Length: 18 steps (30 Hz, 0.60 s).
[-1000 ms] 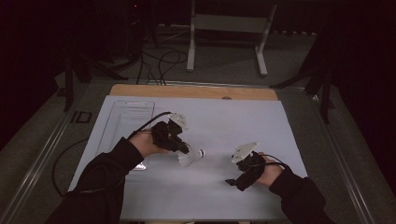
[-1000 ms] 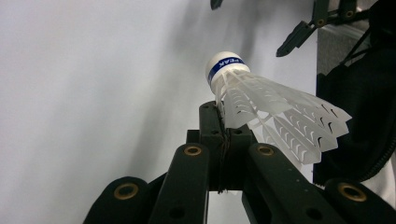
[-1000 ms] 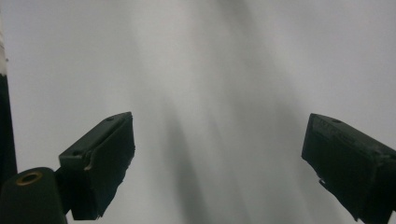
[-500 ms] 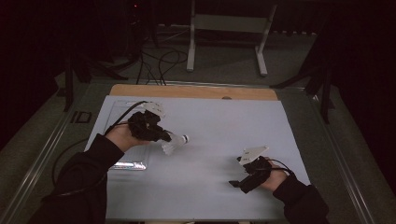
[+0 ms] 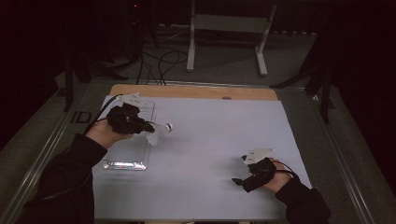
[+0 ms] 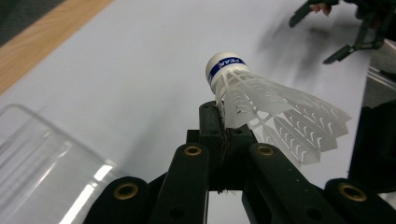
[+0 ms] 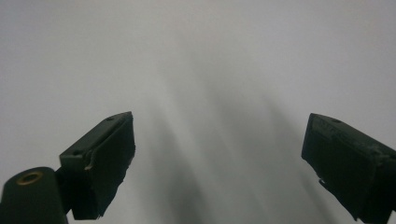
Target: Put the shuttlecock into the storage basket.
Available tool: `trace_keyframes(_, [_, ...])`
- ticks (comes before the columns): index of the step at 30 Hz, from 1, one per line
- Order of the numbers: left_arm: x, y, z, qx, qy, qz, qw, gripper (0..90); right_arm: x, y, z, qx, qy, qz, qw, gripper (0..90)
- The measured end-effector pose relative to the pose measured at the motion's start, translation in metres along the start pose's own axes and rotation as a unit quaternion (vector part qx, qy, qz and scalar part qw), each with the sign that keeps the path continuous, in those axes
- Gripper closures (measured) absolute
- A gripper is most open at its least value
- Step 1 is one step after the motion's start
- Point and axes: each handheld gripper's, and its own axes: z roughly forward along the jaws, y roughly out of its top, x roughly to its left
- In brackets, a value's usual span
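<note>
At the near right of the table, the right gripper [image 5: 239, 181] hovers low over the smooth white sheet [image 5: 219, 140], its two blocky black jaws spread wide with nothing between them; the right gripper view shows their matte, slightly chipped pads [image 7: 109, 161] against blank paper. Farther back on the left, a flat tray [image 5: 128, 156] of clear glossy plastic lies on the sheet, its rounded rim catching the light. Above the tray's far right edge, the left gripper [image 5: 148, 127] is clamped on a shuttlecock [image 5: 158, 133], pinching the white plastic skirt near its neck. In the left gripper view the shuttlecock [image 6: 261, 109] shows a ribbed, lattice-like cone flaring toward the right and a rounded white cap ringed with a blue band, held clear of the sheet. At the far edge, a strip of bare wooden tabletop [image 5: 196, 91] borders the sheet.
</note>
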Motion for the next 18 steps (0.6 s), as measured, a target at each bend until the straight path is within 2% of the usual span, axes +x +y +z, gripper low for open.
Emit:
trace_keyframes(4, [0.003, -0.004, -0.007, -0.003, 0.011, -0.006, 0.9999, 89.9, 0.0, -0.003, -0.001, 0.0, -0.009, 0.005, 0.9999, 10.6])
trace_keyframes(6, [0.008, -0.009, -0.014, -0.004, 0.028, -0.016, 0.9995, 90.0, 0.001, -0.007, -0.003, -0.006, -0.019, 0.004, 0.9998, 13.4])
trace_keyframes(10, [0.009, -0.013, -0.017, -0.004, 0.034, -0.021, 0.9992, 89.9, 0.001, -0.009, -0.004, -0.003, -0.023, 0.004, 0.9997, 13.3])
trace_keyframes(11, [0.011, -0.016, -0.021, -0.006, 0.042, -0.031, 0.9986, 89.9, 0.002, -0.01, -0.004, -0.004, -0.028, 0.004, 0.9996, 13.1])
trace_keyframes(13, [0.013, -0.018, -0.024, -0.008, 0.051, -0.038, 0.998, 90.0, 0.003, -0.014, -0.005, -0.008, -0.04, 0.002, 0.9992, 11.7])
trace_keyframes(16, [0.014, -0.02, -0.027, -0.013, 0.058, -0.047, 0.9971, 90.0, 0.003, -0.016, -0.005, -0.008, -0.044, 0.002, 0.999, 11.2])
trace_keyframes(18, [0.015, -0.022, -0.031, -0.017, 0.079, -0.054, 0.9953, 90.0, 0.004, -0.018, -0.005, -0.01, -0.043, 0.006, 0.999, 11.1])
